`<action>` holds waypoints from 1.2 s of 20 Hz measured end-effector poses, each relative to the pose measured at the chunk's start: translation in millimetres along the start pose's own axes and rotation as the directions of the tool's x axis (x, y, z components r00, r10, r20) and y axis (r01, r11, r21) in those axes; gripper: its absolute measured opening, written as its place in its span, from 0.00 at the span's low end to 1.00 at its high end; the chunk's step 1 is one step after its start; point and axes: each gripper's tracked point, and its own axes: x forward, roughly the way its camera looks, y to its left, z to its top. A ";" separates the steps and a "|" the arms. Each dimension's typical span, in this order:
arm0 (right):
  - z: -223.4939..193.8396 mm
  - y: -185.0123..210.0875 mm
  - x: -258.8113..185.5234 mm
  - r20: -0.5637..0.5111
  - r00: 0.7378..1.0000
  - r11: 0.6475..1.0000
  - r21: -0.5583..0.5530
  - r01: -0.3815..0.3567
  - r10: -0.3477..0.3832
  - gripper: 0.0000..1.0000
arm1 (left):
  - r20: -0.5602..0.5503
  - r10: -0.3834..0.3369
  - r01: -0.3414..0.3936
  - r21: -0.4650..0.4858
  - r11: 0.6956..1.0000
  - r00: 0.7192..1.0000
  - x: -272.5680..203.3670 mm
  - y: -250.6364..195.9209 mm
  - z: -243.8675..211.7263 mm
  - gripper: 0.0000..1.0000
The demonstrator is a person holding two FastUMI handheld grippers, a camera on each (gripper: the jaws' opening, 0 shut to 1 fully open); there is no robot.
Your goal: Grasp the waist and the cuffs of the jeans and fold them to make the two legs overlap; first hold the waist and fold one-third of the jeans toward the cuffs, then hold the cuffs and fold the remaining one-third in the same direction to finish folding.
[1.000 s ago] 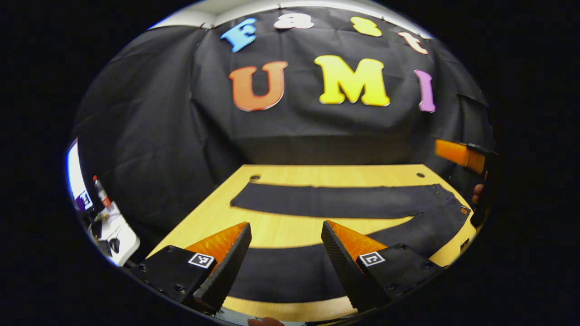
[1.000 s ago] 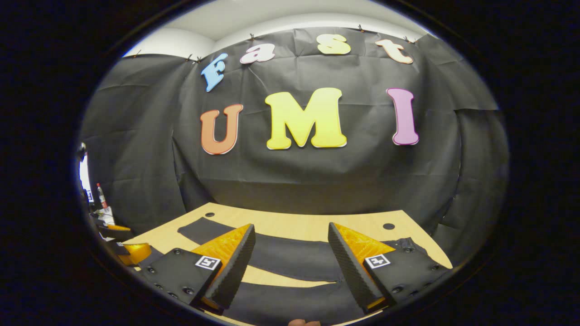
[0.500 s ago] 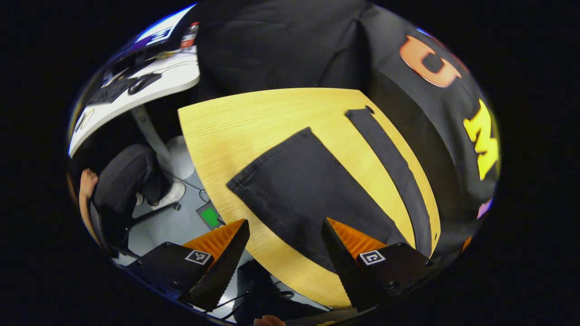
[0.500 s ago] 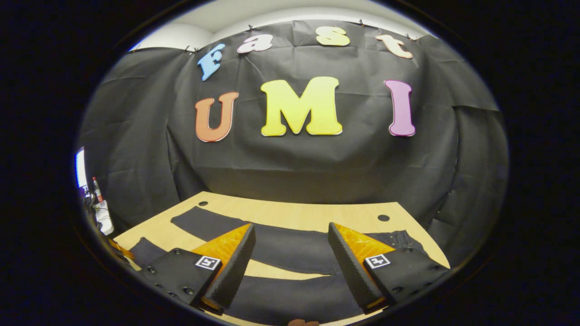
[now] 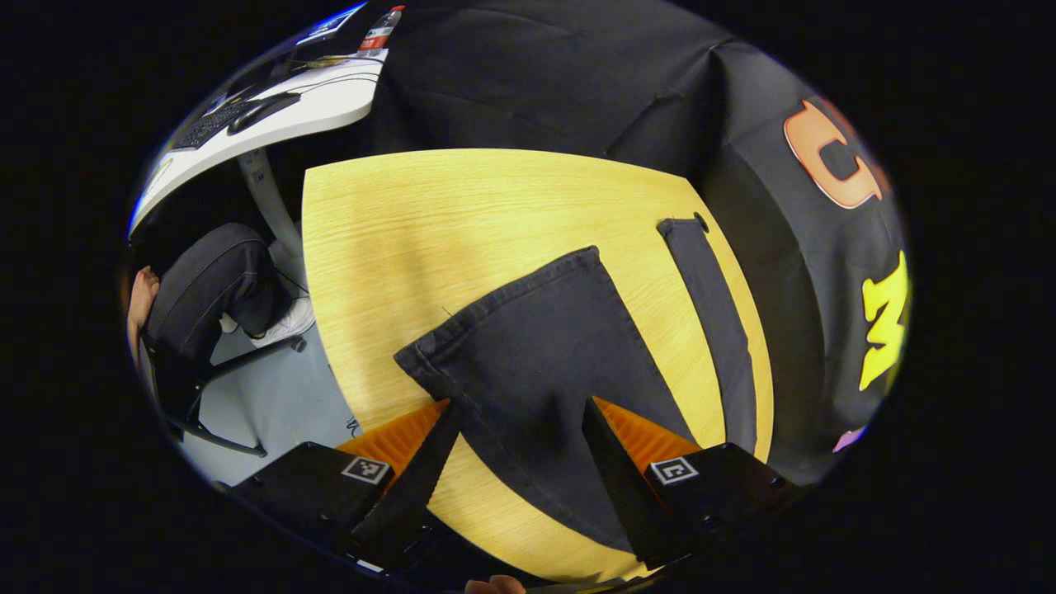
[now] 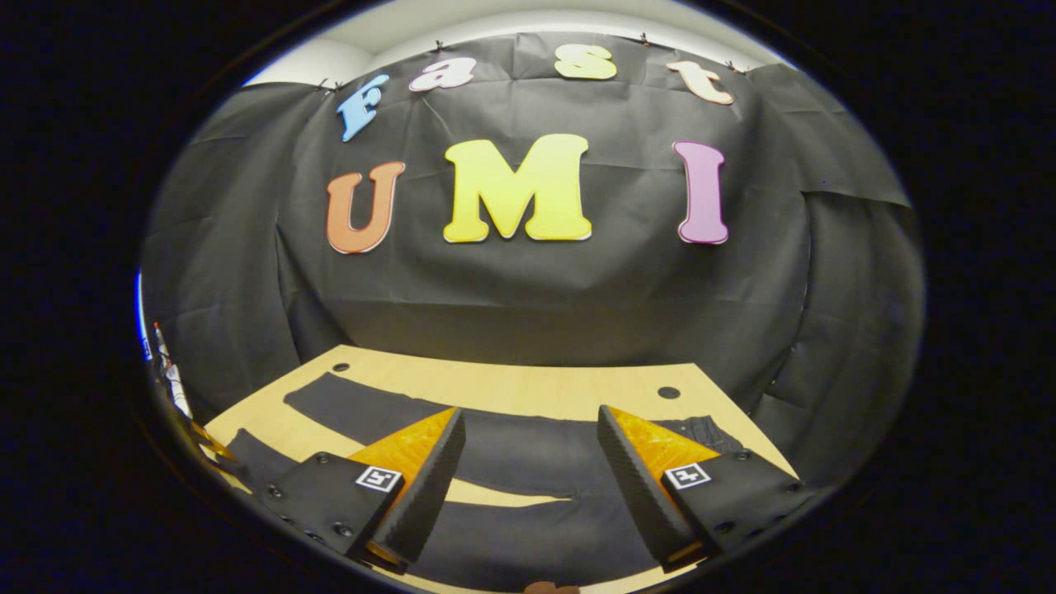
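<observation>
Dark denim lies spread flat on a pale wooden table (image 5: 396, 214), and that table serves as the landmark for everything else. In the left gripper view, off the table's left edge, a seated person's bent leg (image 5: 206, 289) and light shoe show above a grey floor, with a white desk (image 5: 272, 99) beyond the table's far left corner. On the table itself, the jeans (image 5: 536, 346) show two legs: the nearer leg ends in a stitched cuff (image 5: 495, 301) that sits partway across the tabletop, and the farther leg runs as a narrow strip toward the table's back edge, its end beside a small round hole in the wood. The left gripper (image 5: 516, 412) hangs over the table's near edge with its fingers spread apart, the near leg's cloth lying between them; whether the tips touch the denim cannot be told.

In the right gripper view, the same table (image 6: 528, 384) stretches below the black cloth wall. The two legs lie across it as long dark bands from the table's left side, with a wedge of bare wood between them, joining toward the right where the waist (image 6: 709, 429) rests near the table's right edge. The right gripper (image 6: 532, 433) hovers above the table's near side, fingers wide apart, gripping nothing.
</observation>
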 end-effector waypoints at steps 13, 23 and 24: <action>-86.8 -153.9 4.7 -0.374 0.911 0.853 0.406 0.326 -0.170 1.00 | -0.053 -0.253 0.220 -0.347 0.912 0.966 32.9 -25.5 20.4 0.10; -199.1 -263.2 -13.8 -0.699 0.683 0.504 0.522 0.688 -0.209 0.94 | -0.077 -0.248 0.205 -0.362 0.909 0.966 34.2 -25.8 21.6 0.09; -210.3 -263.1 -12.9 -0.711 0.674 0.495 0.521 0.696 -0.199 0.94 | -0.080 -0.246 0.201 -0.363 0.910 0.966 33.7 -25.8 21.7 0.09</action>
